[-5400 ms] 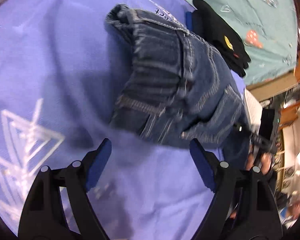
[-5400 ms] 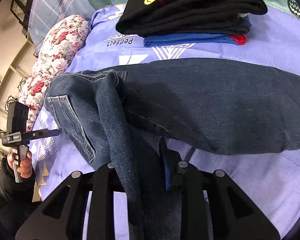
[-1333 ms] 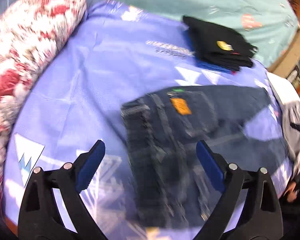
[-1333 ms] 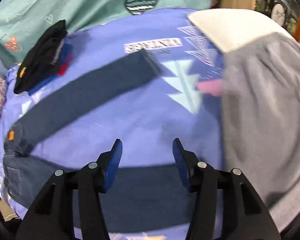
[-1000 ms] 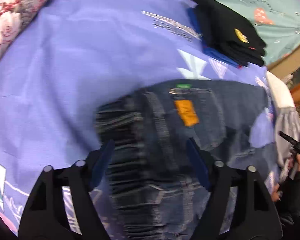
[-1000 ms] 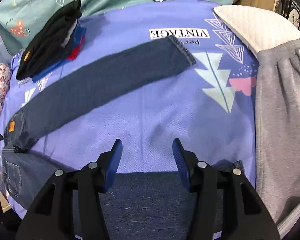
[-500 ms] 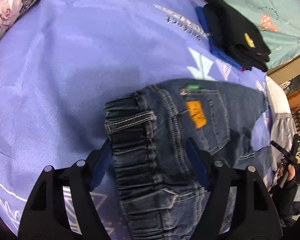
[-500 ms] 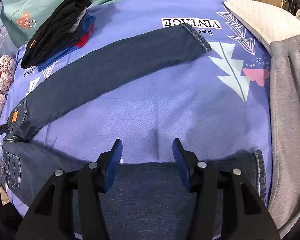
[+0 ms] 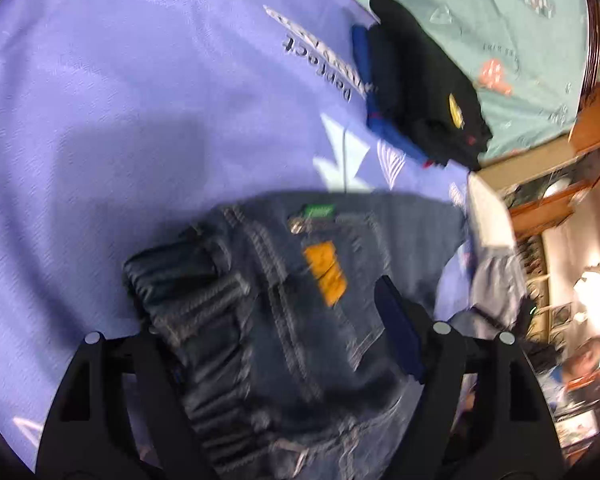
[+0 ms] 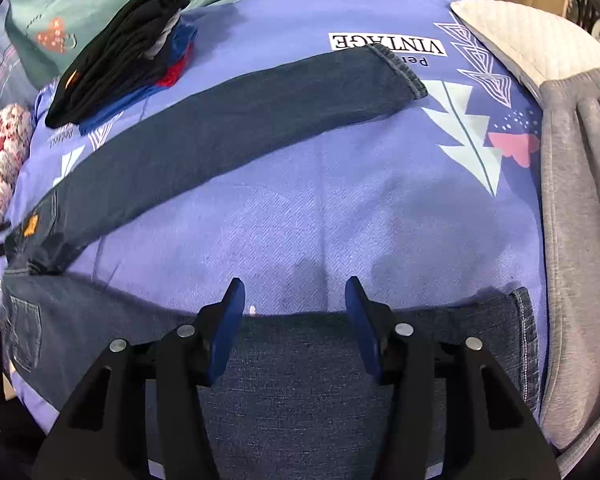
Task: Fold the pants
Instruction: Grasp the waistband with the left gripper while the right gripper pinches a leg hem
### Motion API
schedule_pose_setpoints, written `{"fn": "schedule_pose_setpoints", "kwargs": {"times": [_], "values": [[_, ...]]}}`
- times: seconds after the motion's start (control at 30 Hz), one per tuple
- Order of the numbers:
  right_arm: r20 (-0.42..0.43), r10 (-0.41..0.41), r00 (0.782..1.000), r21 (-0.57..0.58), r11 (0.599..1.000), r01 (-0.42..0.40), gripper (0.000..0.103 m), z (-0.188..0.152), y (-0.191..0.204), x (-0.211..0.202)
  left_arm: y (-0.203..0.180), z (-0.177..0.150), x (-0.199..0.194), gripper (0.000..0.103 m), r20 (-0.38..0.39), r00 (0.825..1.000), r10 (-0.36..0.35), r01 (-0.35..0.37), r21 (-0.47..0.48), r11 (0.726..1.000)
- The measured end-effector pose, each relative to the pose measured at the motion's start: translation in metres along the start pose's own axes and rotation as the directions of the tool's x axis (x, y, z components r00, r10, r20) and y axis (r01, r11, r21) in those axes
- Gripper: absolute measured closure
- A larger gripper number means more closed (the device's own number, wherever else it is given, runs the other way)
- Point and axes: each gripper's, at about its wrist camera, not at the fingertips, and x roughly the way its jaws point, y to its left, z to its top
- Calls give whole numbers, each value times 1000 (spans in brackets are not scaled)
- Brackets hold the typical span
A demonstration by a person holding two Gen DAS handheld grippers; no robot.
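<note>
Dark blue jeans (image 10: 236,128) lie spread on a purple bedsheet (image 10: 300,208), the two legs splayed apart. The far leg runs to a hem at the upper right. The near leg (image 10: 312,380) lies under my right gripper (image 10: 294,320), which is open just above its upper edge. In the left wrist view the elastic waistband (image 9: 204,312) and an orange patch (image 9: 326,276) fill the space between the jaws of my left gripper (image 9: 276,344). It is open around the waistband, which looks bunched and raised; the left finger is hidden by denim.
A stack of folded black, blue and red clothes (image 10: 124,60) sits at the back left; it also shows in the left wrist view (image 9: 416,88). Grey sweatpants (image 10: 580,200) and a white pillow (image 10: 524,48) lie at the right. A floral pillow (image 10: 0,160) is at the far left.
My left gripper has pushed forward over the waistband, which now sits between its jaws. My right gripper has held nearly still, open over the near leg.
</note>
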Motion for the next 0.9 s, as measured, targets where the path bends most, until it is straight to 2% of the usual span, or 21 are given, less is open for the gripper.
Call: {"fn": "schedule_pose_setpoints", "kwargs": {"times": [0.03, 0.07, 0.13, 0.27, 0.33, 0.4, 0.5, 0.6, 0.67, 0.7, 0.73, 0.77, 0.8, 0.83, 0.9], "values": [[7, -6, 1000, -13, 1000, 7, 51, 0, 1, 0, 0, 0, 1, 64, 9, 1000, 25, -25, -5, 1000], [19, -14, 1000, -17, 1000, 15, 52, 0, 1, -1, -2, 2, 5, 88, 12, 996, 93, -93, -1, 996], [50, -28, 998, 13, 1000, 27, 58, 4, -7, -4, -2, 0, 0, 89, 51, 994, 98, -97, -17, 995], [108, 2, 994, 142, 990, -18, 56, 28, -43, -5, -26, -6, -23, 89, 144, 984, 104, -111, 38, 993], [158, 25, 987, 245, 967, -64, 30, 51, -70, 1, -33, -2, -32, 89, 156, 983, 97, -106, 54, 993], [214, 5, 977, 329, 941, -77, 20, 73, -91, 9, -34, 6, -31, 89, 152, 981, 118, -128, 54, 990], [232, 0, 973, 413, 906, -98, 18, 107, -113, 42, -30, 14, -27, 89, 136, 979, 151, -157, 41, 987], [200, -55, 978, 483, 874, -50, 19, 128, -126, 82, -26, 17, -24, 89, 130, 978, 164, -170, 33, 985], [226, -20, 974, 499, 861, -98, 50, 134, -130, 99, -23, 18, -25, 89, 133, 976, 170, -175, 26, 984], [249, 16, 968, 489, 861, -140, 96, 137, -128, 102, -20, 19, -30, 93, 152, 969, 195, -201, 20, 979], [275, 27, 961, 482, 861, -162, 98, 139, -126, 99, -16, 21, -35, 95, 158, 970, 185, -188, 9, 982], [342, 43, 939, 464, 861, -208, 98, 138, -123, 85, -15, 24, -40, 95, 164, 972, 170, -174, 9, 985], [405, 74, 911, 437, 860, -265, 98, 138, -121, 70, -18, 26, -43, 95, 173, 971, 166, -173, 26, 985], [474, 108, 874, 393, 862, -320, 98, 136, -118, 48, -22, 28, -44, 95, 182, 969, 169, -181, 49, 982], [557, 116, 822, 337, 873, -352, 98, 129, -114, 17, -30, 37, -42, 95, 192, 967, 169, -189, 87, 978]]}}
